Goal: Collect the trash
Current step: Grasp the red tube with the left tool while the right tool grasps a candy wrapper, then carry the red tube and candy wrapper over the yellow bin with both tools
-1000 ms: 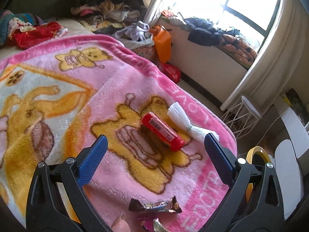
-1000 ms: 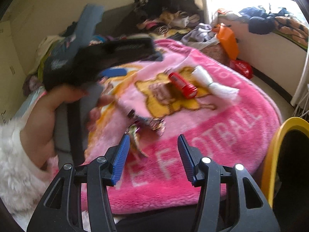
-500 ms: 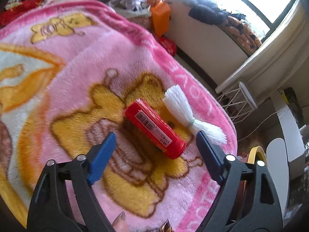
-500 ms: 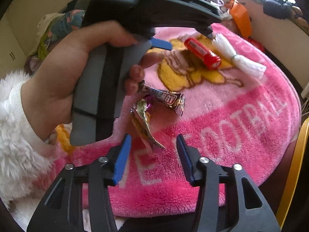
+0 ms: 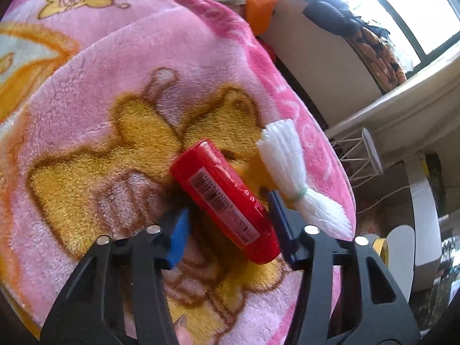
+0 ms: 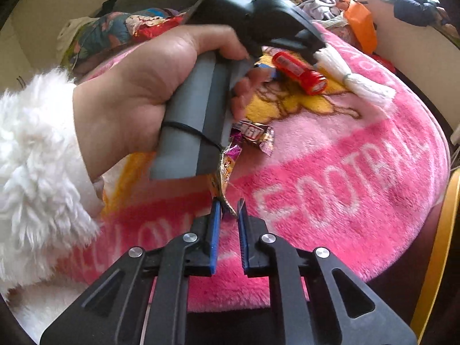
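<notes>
A red tube with a barcode (image 5: 227,201) lies on the pink blanket (image 5: 115,72). My left gripper (image 5: 230,224) has closed around its near end, its blue pads at both sides; contact on the left pad is unclear. A white yarn bundle (image 5: 287,166) lies just right of the tube. My right gripper (image 6: 228,230) is nearly shut on the tip of a purple-gold wrapper (image 6: 227,172). A second foil wrapper (image 6: 256,135) lies behind it. The red tube (image 6: 299,72) and yarn bundle (image 6: 356,77) show farther back, with the left gripper held by a hand (image 6: 161,86).
A yellow bin rim (image 6: 440,253) stands at the bed's right edge, also seen in the left wrist view (image 5: 379,247). An orange bag (image 5: 258,3), piled clothes and a window ledge lie beyond the bed. A white wire stand (image 5: 362,155) sits on the floor.
My left gripper moved forward over the red tube and narrowed around it. My right gripper advanced to the purple-gold wrapper and closed on its tip.
</notes>
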Demonstrator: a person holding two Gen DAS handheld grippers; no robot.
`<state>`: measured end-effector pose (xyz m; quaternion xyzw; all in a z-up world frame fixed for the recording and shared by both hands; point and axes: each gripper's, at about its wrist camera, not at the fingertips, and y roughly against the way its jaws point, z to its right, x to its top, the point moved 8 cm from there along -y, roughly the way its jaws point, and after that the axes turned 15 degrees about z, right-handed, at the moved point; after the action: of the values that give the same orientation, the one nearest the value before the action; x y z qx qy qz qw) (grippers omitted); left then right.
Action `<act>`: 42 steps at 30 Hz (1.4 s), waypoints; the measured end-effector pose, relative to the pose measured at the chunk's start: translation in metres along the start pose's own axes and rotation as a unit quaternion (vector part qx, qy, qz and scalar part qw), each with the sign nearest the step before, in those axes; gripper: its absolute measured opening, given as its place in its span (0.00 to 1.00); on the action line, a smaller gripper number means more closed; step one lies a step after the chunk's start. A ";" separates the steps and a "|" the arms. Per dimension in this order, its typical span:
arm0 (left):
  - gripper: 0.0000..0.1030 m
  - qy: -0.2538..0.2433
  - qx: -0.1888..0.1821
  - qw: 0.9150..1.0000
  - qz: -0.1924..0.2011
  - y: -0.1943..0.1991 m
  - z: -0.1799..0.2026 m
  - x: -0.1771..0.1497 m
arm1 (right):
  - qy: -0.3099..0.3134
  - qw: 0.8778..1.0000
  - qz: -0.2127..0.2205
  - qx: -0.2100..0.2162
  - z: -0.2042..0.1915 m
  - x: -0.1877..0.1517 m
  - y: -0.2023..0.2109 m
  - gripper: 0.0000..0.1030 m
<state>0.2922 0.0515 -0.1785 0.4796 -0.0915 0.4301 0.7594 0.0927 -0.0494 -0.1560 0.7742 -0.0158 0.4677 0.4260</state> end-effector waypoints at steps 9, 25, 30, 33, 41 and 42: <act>0.28 0.003 -0.019 0.999 0.033 0.029 -0.002 -0.001 | -0.023 1.000 0.017 -0.012 0.026 -0.007 0.013 0.10; 0.26 -0.077 -0.072 0.987 0.120 0.106 0.049 -0.002 | -0.086 0.990 0.097 -0.057 0.074 0.014 0.061 0.10; 0.26 -0.101 -0.088 0.982 0.130 0.120 0.070 -0.008 | -0.102 0.984 0.128 -0.077 0.096 0.024 0.075 0.10; 0.26 -0.115 -0.097 0.980 0.130 0.125 0.081 -0.013 | -0.111 0.980 0.140 -0.085 0.107 0.027 0.084 0.10; 0.26 -0.141 -0.121 0.974 0.126 0.131 0.106 -0.029 | -0.132 0.971 0.164 -0.110 0.131 0.031 0.103 0.10; 0.26 -0.144 -0.123 0.974 0.126 0.132 0.109 -0.030 | -0.135 0.970 0.168 -0.113 0.134 0.031 0.106 0.10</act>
<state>0.2059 -0.0313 -0.0526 0.4237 -0.3119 0.4341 0.7312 0.1609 -0.1955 -0.0915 0.7638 -0.2553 0.4184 0.4199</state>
